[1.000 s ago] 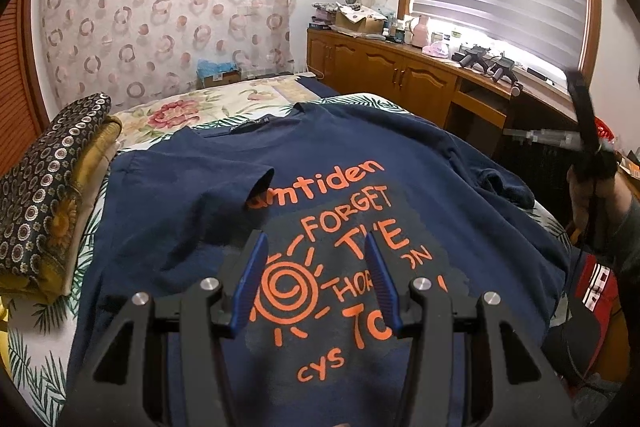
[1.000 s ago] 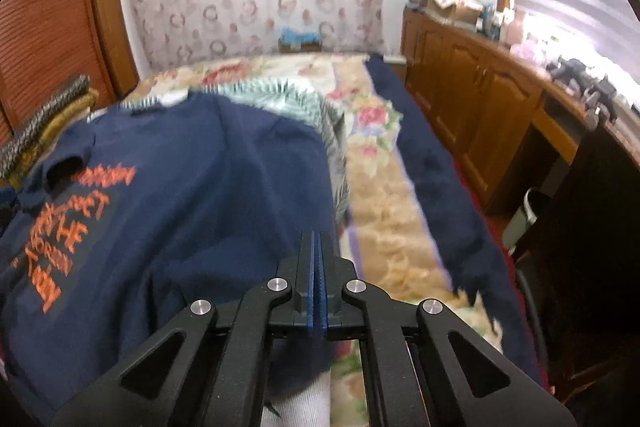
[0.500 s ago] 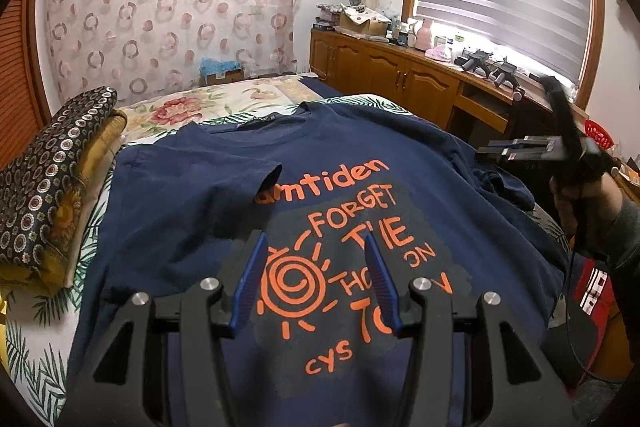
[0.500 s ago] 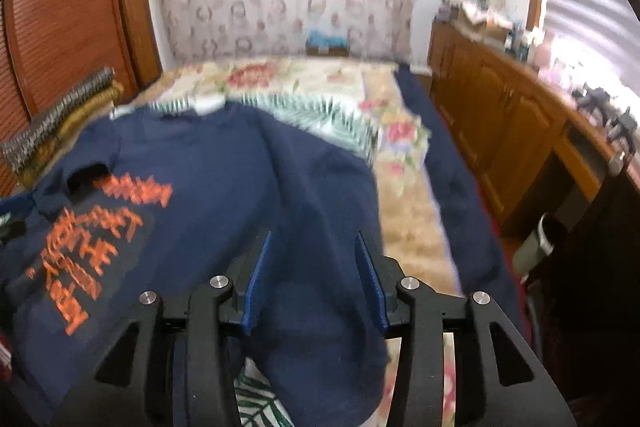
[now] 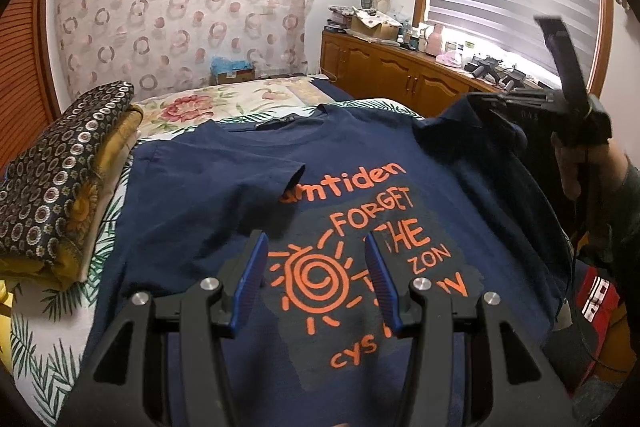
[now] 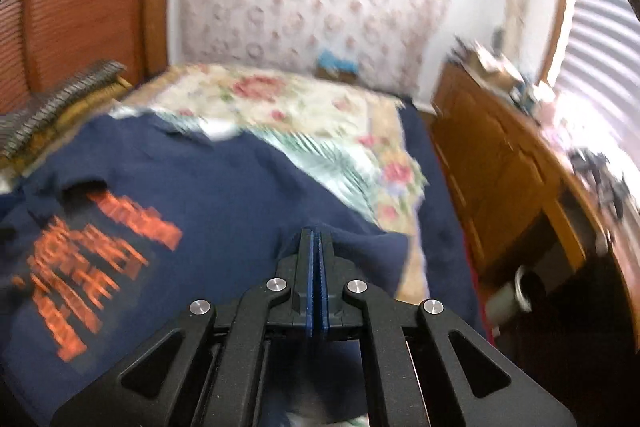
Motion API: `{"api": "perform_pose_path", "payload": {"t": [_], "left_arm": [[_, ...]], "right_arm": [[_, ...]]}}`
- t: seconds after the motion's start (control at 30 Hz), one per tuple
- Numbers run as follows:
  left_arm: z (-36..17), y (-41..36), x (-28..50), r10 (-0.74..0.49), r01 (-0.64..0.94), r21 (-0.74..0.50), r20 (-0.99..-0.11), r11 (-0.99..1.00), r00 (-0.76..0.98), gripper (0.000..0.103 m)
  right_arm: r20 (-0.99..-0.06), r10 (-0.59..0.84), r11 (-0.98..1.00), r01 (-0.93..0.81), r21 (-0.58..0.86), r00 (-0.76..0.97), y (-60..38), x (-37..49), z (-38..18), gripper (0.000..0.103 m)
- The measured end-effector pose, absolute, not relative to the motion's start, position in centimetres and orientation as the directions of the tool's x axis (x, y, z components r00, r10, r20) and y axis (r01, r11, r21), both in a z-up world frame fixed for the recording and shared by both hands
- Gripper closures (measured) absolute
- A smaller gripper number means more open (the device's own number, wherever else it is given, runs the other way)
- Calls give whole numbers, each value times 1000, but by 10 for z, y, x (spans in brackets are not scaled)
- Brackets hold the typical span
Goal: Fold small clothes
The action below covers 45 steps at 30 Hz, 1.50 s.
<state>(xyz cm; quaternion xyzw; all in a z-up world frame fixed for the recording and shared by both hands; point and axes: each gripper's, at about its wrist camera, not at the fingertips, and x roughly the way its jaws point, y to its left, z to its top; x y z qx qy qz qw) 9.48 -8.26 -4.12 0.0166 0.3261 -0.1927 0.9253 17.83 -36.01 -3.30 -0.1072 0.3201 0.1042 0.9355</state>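
Observation:
A navy T-shirt (image 5: 240, 195) with orange print lies face up on the bed; its left sleeve is folded in over the chest. My left gripper (image 5: 316, 283) is open and empty, hovering over the sun print. My right gripper (image 6: 318, 247) is shut on the T-shirt's right sleeve edge (image 6: 360, 247) and lifts it; in the left wrist view it (image 5: 492, 107) holds raised navy cloth (image 5: 460, 119) at the shirt's right side. The right wrist view is blurred.
A folded patterned blanket stack (image 5: 60, 187) lies at the bed's left edge. A wooden cabinet (image 5: 400, 75) with clutter runs along the right under the window. The floral bedspread (image 5: 192, 103) extends behind the shirt.
My right gripper opened, moved to the shirt's right sleeve, then shut on it and lifted it. My left gripper stayed open over the print.

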Motion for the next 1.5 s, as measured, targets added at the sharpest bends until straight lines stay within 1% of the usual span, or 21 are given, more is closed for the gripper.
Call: {"api": "perform_pose_path", "payload": {"t": [0.07,0.17,0.2,0.27,0.4,0.43,0.47,0.57,0.63,0.67,0.77,0.83,0.9,1.0,1.03,1.07,1.1,1.13,1.23,1.37,1.5], "left_arm": [[-40,-80,94,-343,364,-94,-610,926,714,54],[-39,-77,92,-340,361,-92,-608,928,717,54],[-39,-75,92,-338,361,-90,-608,928,719,54],[-38,-72,91,-335,357,-90,-606,930,721,54],[-38,-65,90,-333,348,-96,-604,933,725,54],[-39,-64,90,-332,344,-99,-603,934,726,54],[-39,-61,90,-332,340,-105,-602,935,726,54],[-41,-57,92,-330,330,-116,-605,937,725,54],[-42,-56,91,-331,329,-120,-606,937,723,54],[-43,-56,91,-331,328,-121,-607,937,722,54],[-44,-57,91,-330,329,-120,-612,937,719,54],[-46,-58,89,-330,331,-116,-614,936,717,54],[-46,-58,88,-331,333,-116,-615,936,716,54],[-47,-59,88,-330,331,-117,-615,936,716,54],[-47,-59,87,-329,329,-119,-615,937,716,54],[-47,-58,87,-329,327,-120,-616,937,716,54],[-48,-56,87,-328,325,-122,-615,938,717,54],[-47,-56,87,-327,322,-123,-613,939,719,54],[-46,-51,85,-324,312,-129,-607,941,726,54],[-43,-42,85,-324,303,-139,-599,943,732,54],[-43,-35,87,-313,287,-143,-603,947,734,54]], "right_arm": [[-617,194,936,-333,-117,763,-335,177,-27,103],[-636,239,911,-396,-113,733,-309,173,-37,103],[-646,253,909,-406,-97,720,-307,171,-42,98],[-671,255,917,-395,-62,696,-310,169,-54,76],[-662,244,942,-334,-11,709,-338,157,-57,68],[-653,225,953,-303,-8,723,-350,156,-55,61],[-649,204,962,-274,-8,733,-359,155,-55,58],[-665,135,983,-183,-2,734,-387,169,-60,57],[-688,143,986,-158,42,711,-398,179,-68,57],[-700,172,984,-157,86,694,-402,187,-75,57],[-713,216,976,-170,137,668,-400,200,-85,57],[-734,195,980,-167,112,651,-391,209,-93,57],[-759,140,987,-148,58,636,-384,213,-101,57],[-777,110,988,-154,17,620,-382,211,-111,59],[-769,113,987,-163,11,629,-381,207,-111,72],[-765,143,981,-194,24,627,-381,203,-110,89],[-765,149,978,-209,20,627,-379,203,-110,97],[-766,151,974,-227,7,625,-376,201,-108,101],[-733,208,960,-281,24,647,-368,197,-88,101],[-645,316,924,-380,43,695,-330,193,-34,102],[-619,413,871,-487,55,668,-274,201,-5,101]]}}
